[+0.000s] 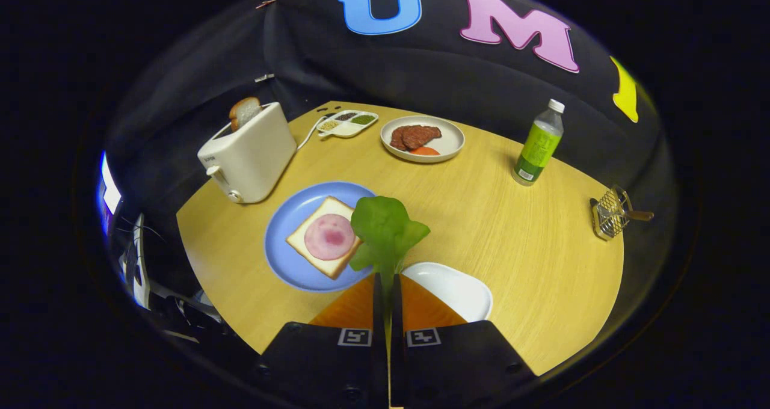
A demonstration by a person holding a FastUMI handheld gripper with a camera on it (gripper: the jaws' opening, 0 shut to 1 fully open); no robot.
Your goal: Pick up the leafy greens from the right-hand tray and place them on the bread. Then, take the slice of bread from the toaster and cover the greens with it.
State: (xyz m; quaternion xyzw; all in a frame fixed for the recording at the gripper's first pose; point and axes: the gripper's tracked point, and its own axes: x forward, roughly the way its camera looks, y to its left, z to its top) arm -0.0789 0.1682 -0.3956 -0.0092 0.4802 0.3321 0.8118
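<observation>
My gripper is shut on the stem of the leafy greens, which stand up from the fingertips, lifted above the table. Under the fingers to the right lies the white tray, bare where it shows. Just left of the leaves, a blue plate carries a slice of bread topped with a round of pink ham. Further back on the left stands a white toaster with a second bread slice sticking out of its slot.
Beyond the greens sit a white plate of meat slices and a small divided condiment dish. A green-labelled bottle stands at the right, and a wire holder sits near the round wooden table's right edge.
</observation>
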